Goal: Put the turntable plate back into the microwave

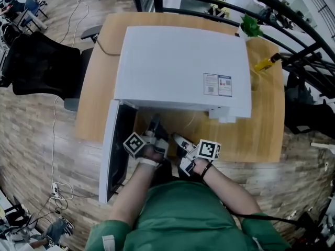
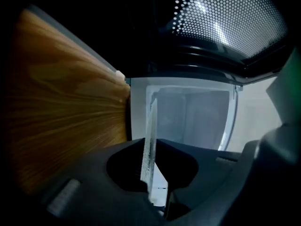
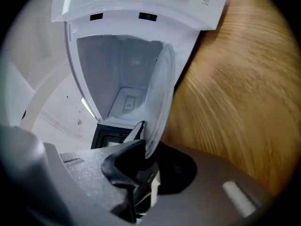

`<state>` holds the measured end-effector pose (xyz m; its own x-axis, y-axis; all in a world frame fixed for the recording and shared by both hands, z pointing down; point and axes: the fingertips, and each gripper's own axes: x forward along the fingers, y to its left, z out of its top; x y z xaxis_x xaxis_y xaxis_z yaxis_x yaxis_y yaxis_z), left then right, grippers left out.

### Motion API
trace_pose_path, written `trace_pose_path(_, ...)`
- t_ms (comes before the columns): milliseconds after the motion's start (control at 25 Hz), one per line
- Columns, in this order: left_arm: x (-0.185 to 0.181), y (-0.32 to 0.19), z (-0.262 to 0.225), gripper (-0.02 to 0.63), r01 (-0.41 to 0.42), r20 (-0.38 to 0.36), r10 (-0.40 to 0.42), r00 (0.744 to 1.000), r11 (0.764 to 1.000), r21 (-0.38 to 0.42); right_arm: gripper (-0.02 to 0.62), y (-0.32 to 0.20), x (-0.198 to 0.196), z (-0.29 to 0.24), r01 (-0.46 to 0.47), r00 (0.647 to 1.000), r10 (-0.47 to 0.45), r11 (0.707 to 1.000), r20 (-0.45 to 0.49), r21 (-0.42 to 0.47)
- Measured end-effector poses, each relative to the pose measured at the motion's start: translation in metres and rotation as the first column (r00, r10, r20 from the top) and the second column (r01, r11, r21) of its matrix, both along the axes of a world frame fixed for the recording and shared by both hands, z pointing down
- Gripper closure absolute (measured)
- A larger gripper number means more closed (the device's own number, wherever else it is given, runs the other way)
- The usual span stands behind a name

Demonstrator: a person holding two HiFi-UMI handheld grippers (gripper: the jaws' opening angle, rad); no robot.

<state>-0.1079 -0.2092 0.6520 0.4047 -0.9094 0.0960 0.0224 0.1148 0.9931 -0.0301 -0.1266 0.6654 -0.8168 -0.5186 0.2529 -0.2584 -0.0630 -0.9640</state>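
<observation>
Left gripper (image 2: 151,175) and right gripper (image 3: 145,160) each clamp the turntable plate (image 3: 160,95) rim. The microwave (image 1: 178,67) cavity lies ahead; insertion remains.

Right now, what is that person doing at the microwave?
A person is holding a glass plate with two grippers. The left gripper and the right gripper each pinch its rim, so the plate stands on edge between them. They hold it in front of the white microwave, which sits on a wooden table with its door swung open. The plate is at the opening and not yet set down inside.
</observation>
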Motion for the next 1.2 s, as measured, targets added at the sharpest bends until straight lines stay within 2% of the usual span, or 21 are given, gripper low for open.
trace_pose_path(120,0.001,-0.004,0.004,0.568,-0.027,0.061,0.027,0.998,1.000,-0.003,0.535,-0.010,0.002,-0.001,-0.040,0.999,0.040,0.999,0.024,-0.009)
trace_pose_path(280,0.007,-0.007,0.006,0.568,-0.120,0.165,0.118,0.979,0.993,0.007,0.543,-0.021,0.012,0.003,-0.076,0.997,0.076,0.997,0.009,-0.029)
trace_pose_path(320,0.009,-0.006,0.005,0.540,-0.135,0.175,0.131,0.976,0.991,0.010,0.546,-0.024,0.013,0.003,-0.084,0.996,0.084,0.996,0.013,-0.031)
trace_pose_path(440,0.018,-0.001,-0.002,0.462,-0.159,0.157,0.152,0.976,0.987,0.033,0.548,-0.034,0.018,0.003,-0.112,0.993,0.114,0.993,0.030,-0.040)
trace_pose_path(600,0.029,0.012,-0.008,0.445,-0.177,0.126,0.171,0.977,0.984,0.036,0.549,-0.047,0.021,0.003,-0.138,0.989,0.140,0.990,0.045,-0.033)
trace_pose_path(760,0.027,0.025,0.002,0.458,-0.200,0.208,0.206,0.956,0.979,-0.047,0.549,-0.058,0.021,0.003,-0.151,0.987,0.152,0.988,0.054,-0.025)
trace_pose_path(880,0.027,0.033,0.006,0.533,-0.205,0.241,0.224,0.944,0.974,-0.099,0.549,-0.067,0.021,0.003,-0.161,0.985,0.162,0.987,0.058,-0.017)
trace_pose_path(1040,0.026,0.031,0.008,0.557,-0.198,0.244,0.220,0.945,0.974,-0.111,0.549,-0.073,0.025,0.005,-0.178,0.983,0.179,0.984,0.041,-0.019)
trace_pose_path(1200,0.032,0.022,0.007,0.555,-0.232,0.272,0.252,0.929,0.967,-0.104,0.526,-0.080,0.032,-0.002,-0.193,0.981,0.193,0.979,0.016,0.065)
